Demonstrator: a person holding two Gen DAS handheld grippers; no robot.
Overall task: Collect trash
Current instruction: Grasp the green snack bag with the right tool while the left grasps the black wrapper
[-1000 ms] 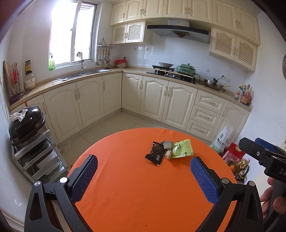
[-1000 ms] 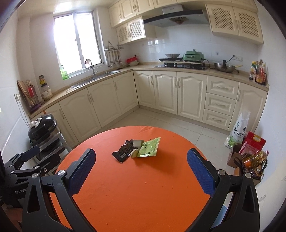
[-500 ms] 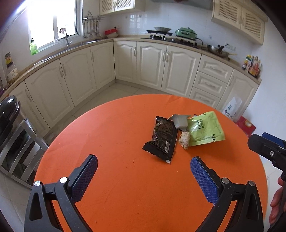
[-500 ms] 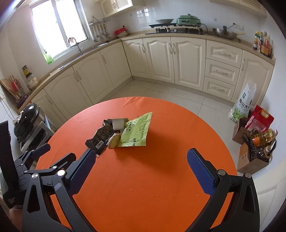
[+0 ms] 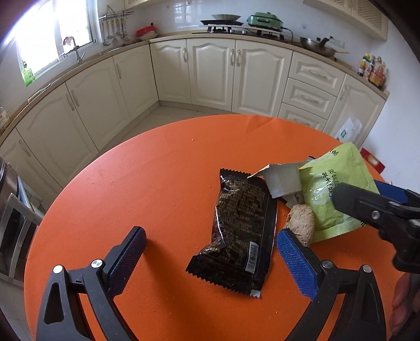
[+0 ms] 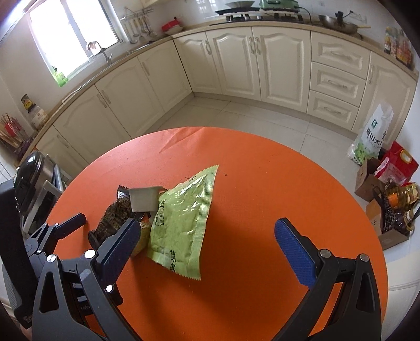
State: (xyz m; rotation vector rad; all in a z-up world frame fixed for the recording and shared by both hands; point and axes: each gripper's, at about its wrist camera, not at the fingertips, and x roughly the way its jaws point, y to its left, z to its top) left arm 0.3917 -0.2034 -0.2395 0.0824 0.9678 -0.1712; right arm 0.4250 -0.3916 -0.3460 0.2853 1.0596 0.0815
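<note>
A small pile of trash lies on the round orange table (image 5: 131, 196). It holds a black snack wrapper (image 5: 241, 228), a grey paper carton (image 5: 283, 181), a beige food scrap (image 5: 300, 223) and a green packet (image 5: 333, 191). My left gripper (image 5: 212, 258) is open, low over the table, with the black wrapper between its fingers. My right gripper (image 6: 207, 248) is open over the green packet (image 6: 181, 217). The black wrapper (image 6: 113, 217) lies partly behind its left finger. The right gripper also shows at the right of the left wrist view (image 5: 372, 209).
Cream kitchen cabinets (image 5: 236, 73) run along the back, with a sink (image 5: 73, 52) and a stove (image 5: 225, 23). A metal rack with a black appliance (image 6: 34, 175) stands left of the table. Bags and boxes (image 6: 380, 178) sit on the floor to the right.
Both grippers have moved forward and down toward the trash pile. The left now frames the black wrapper, the right the green packet. Both stay open.
</note>
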